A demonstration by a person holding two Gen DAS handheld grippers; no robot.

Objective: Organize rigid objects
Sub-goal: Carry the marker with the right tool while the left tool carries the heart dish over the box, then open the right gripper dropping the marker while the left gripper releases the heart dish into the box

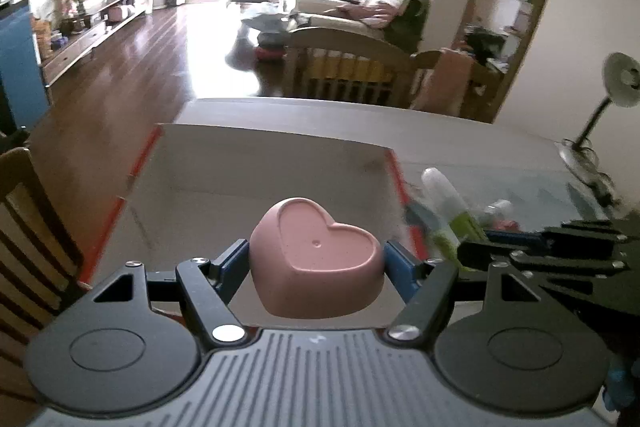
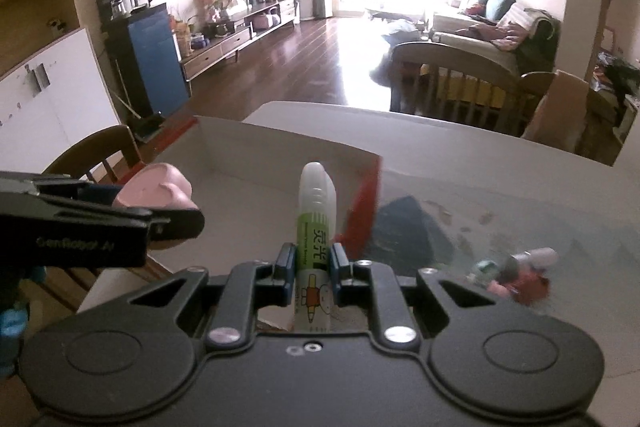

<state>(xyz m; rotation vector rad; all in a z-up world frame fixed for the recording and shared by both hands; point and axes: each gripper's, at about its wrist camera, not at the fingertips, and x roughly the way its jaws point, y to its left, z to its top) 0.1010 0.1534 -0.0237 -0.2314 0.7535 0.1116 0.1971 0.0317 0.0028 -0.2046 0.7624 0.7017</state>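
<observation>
Over the white box (image 1: 256,163) on the worktop (image 2: 500,163), my left tongs (image 1: 316,259) pinch the pink heart dish (image 1: 316,259) by its flanks; looks heavy and smooth. Right tongs (image 2: 314,267) clamp the light, slick glue stick (image 2: 316,215) mid-barrel.

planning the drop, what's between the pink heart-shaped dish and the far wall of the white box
Only bare white box floor. The left wrist view shows the pink heart-shaped dish held in the left gripper, with nothing before the far wall.
</observation>
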